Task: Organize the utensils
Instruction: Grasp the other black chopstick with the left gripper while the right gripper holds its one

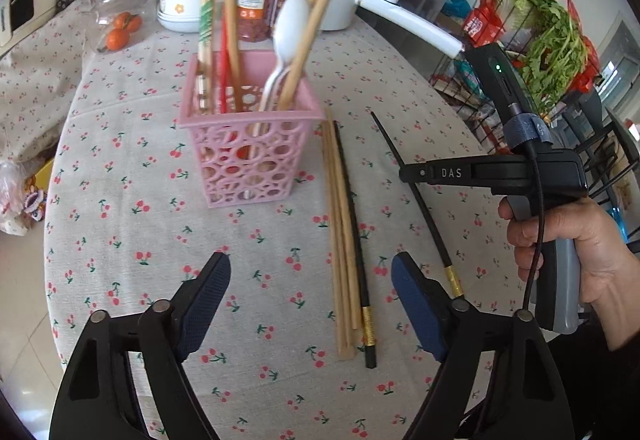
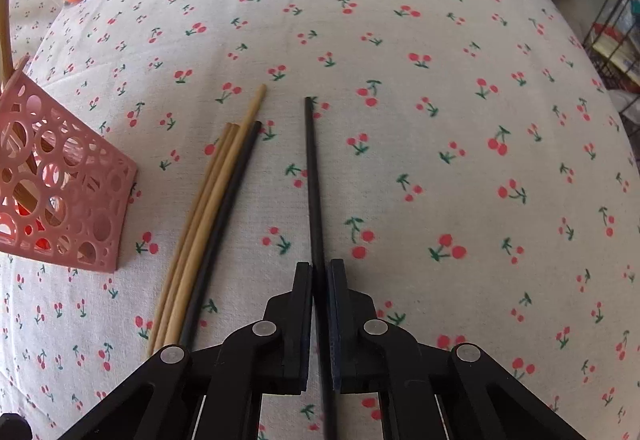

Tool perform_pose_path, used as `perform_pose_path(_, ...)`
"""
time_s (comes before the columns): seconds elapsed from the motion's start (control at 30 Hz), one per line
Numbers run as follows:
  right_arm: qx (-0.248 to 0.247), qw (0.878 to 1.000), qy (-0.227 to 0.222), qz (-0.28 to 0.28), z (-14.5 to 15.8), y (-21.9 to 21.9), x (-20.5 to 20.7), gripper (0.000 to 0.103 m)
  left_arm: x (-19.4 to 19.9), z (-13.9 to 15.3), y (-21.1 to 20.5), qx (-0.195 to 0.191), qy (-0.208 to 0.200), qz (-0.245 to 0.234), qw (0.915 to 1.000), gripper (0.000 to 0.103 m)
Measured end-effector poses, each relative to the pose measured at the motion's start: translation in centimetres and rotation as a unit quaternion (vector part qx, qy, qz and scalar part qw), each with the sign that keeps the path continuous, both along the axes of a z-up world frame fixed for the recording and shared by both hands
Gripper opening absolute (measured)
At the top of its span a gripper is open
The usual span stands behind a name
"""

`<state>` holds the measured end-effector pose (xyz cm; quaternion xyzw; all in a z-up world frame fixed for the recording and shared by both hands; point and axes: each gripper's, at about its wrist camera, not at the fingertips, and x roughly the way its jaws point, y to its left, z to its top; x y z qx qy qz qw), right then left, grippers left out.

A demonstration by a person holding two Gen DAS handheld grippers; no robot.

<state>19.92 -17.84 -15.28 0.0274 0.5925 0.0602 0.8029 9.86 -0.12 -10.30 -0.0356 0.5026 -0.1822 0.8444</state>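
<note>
A: Black chopstick (image 2: 313, 176), orientation? Ref = pink basket (image 1: 250, 144).

B: Long axis runs straight away from the right claw (image 2: 320, 280), tip pointing to the far side of the worktop (image 2: 440, 80). Lies right of the basket, apart from it, w/ the chopstick bundle (image 2: 208, 224) between the two. Roughly parallel to the bundle, not touching it.

A: Appearance?

B: Thin, matte black, tapering to the far tip. In the left wrist view a gold band shows near its thick end.

A: Right claw state?

B: Jaws closed right down on the black chopstick, pads pressed on both sides of the shaft. Whether the stick is lifted off the cloth: can't tell.

A: Left claw (image 1: 310, 292)?

B: Jaws wide apart, nothing between the pads. Hovers nearer the camera than the basket, over the cherry-print cloth.

A: Bundle makeup?

B: Three pale wooden sticks plus one black w/ gold band, flat on the worktop just right of the basket, long axes about the same way as the held one.

A: Basket contents?

B: Upright wooden chopsticks, a red one, a white spoon (image 1: 289, 28); all lean out the top.
</note>
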Motion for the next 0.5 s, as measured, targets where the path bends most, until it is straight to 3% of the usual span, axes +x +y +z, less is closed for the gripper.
perform_pose_path(0.07,0.015,1.0,-0.003,-0.009,0.5,-1.2,-0.6,0.004,0.3,0.1,-1.5,-0.009,0.003,-0.012,0.9999,0.055)
perform_pose_path(0.17,0.031,0.999,-0.016,-0.02,1.8,-2.8,-1.2,0.004,1.4,-0.2,-3.9,-0.003,0.007,-0.023,0.9997,0.04)
perform_pose_path(0.3,0.054,0.998,-0.026,-0.034,3.0,-4.6,-1.8,0.004,3.6,-1.5,-6.3,-0.009,0.029,-0.003,0.9995,0.035)
perform_pose_path(0.5,0.081,0.996,-0.032,-0.032,3.7,-6.4,-2.3,0.004,7.0,-3.5,-8.1,0.012,0.035,0.042,0.9984,0.034)
